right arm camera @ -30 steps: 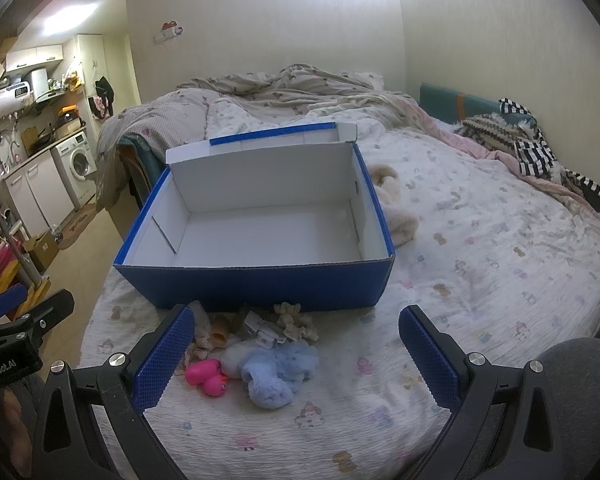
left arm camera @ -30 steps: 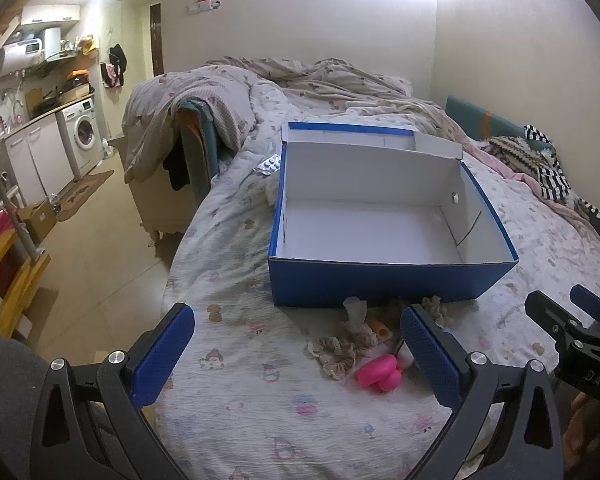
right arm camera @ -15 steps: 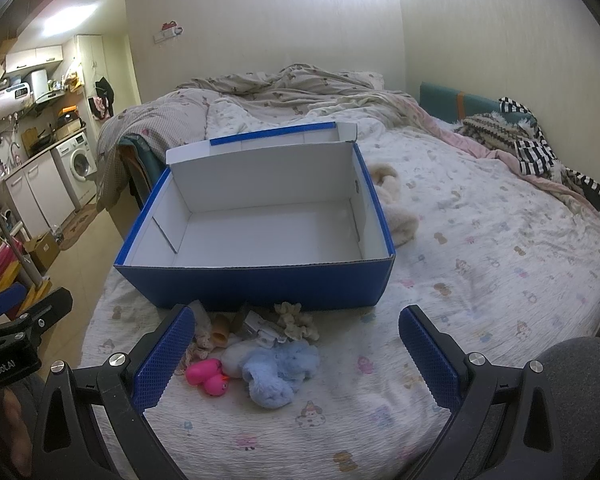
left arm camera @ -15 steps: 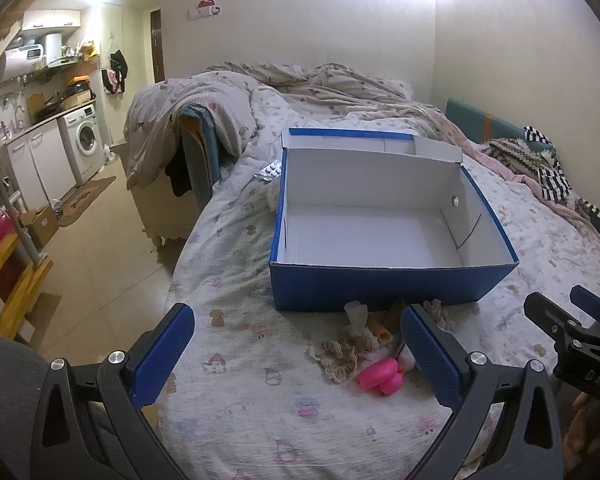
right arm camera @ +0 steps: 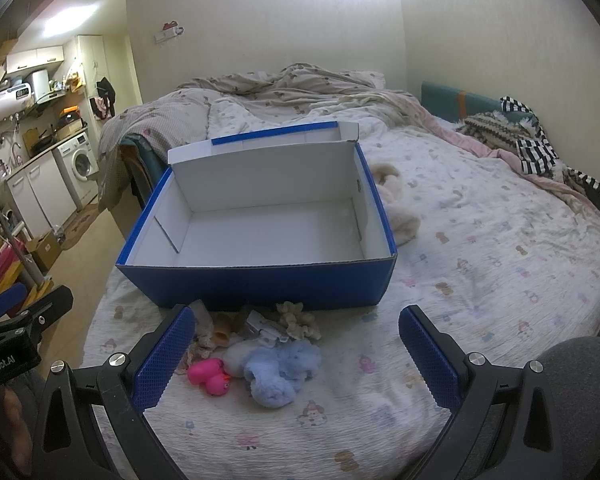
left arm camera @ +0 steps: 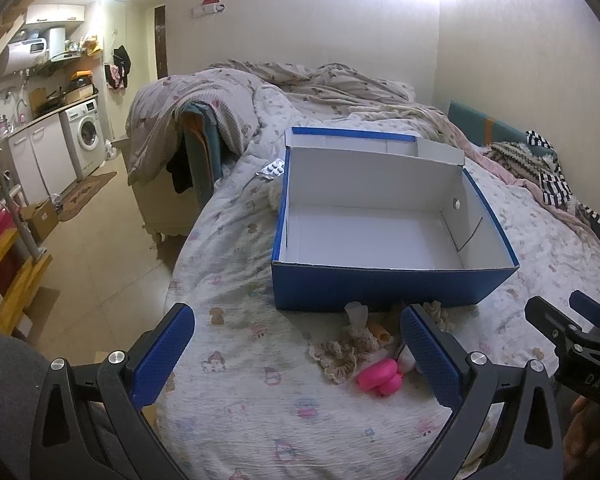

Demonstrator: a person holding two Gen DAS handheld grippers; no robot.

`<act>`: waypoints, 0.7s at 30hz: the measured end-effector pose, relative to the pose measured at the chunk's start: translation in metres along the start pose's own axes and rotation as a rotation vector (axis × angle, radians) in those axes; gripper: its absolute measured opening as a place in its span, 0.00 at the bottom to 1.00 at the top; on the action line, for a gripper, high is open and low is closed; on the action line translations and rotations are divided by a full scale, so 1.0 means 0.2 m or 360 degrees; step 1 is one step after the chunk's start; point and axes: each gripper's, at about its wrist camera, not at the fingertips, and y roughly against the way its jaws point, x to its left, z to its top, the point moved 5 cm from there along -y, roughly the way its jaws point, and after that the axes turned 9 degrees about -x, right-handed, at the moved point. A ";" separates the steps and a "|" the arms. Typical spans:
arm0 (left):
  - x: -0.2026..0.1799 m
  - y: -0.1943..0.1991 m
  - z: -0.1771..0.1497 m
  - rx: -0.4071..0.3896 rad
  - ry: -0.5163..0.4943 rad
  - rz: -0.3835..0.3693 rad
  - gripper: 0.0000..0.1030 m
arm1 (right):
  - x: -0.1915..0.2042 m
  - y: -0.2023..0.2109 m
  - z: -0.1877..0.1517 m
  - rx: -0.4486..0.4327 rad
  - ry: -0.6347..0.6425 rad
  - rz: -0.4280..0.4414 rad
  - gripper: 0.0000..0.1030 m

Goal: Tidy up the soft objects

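An open blue box (left arm camera: 380, 288) with a white, empty inside stands on the bed; it also shows in the right wrist view (right arm camera: 260, 286). In front of it lies a small pile: a pink rubber duck (right arm camera: 210, 376) (left arm camera: 380, 376), a fluffy light-blue soft toy (right arm camera: 278, 372), beige scrunchies (left arm camera: 342, 354) (right arm camera: 296, 320) and small pale items. My left gripper (left arm camera: 300, 356) is open and empty, above the bed, left of the pile. My right gripper (right arm camera: 292, 360) is open and empty, held over the pile.
A cream plush (right arm camera: 396, 208) lies right of the box. A pill blister (left arm camera: 273, 168) lies by the box's far left corner. Rumpled quilts (right arm camera: 292, 92) and striped clothes (right arm camera: 532, 152) lie at the back and right. The bed's left edge drops to the floor (left arm camera: 92, 240).
The left view has shifted slightly, so the box and pile sit a little lower and farther. The right gripper has hardly moved. Both stay open.
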 end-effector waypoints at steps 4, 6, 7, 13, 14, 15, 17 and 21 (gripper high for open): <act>0.00 0.00 0.01 -0.0011 0.0011 -0.0006 1.00 | 0.00 0.00 0.00 0.0005 -0.0013 0.0005 1.00; 0.00 0.01 0.01 -0.0013 0.0028 -0.0028 1.00 | 0.01 0.00 -0.01 0.0012 -0.0019 0.0006 1.00; -0.01 0.01 0.01 -0.0011 0.0033 -0.0032 1.00 | 0.02 0.00 -0.01 0.0015 -0.0024 0.0012 1.00; -0.02 -0.02 0.07 0.0020 0.0052 -0.0052 1.00 | 0.06 0.00 0.02 0.0059 -0.0076 0.0094 1.00; -0.02 -0.03 0.08 0.0026 0.0056 -0.0057 1.00 | 0.05 0.00 0.03 0.0068 -0.0091 0.0107 1.00; -0.02 -0.04 0.09 0.0032 0.0060 -0.0063 1.00 | 0.04 0.00 0.04 0.0076 -0.0104 0.0120 1.00; -0.03 -0.06 0.11 0.0059 0.0057 -0.0069 1.00 | 0.05 -0.01 0.06 0.0096 -0.0118 0.0143 1.00; -0.06 -0.12 0.14 0.0111 0.0042 -0.0066 1.00 | 0.04 -0.05 0.11 0.0138 -0.0150 0.0191 1.00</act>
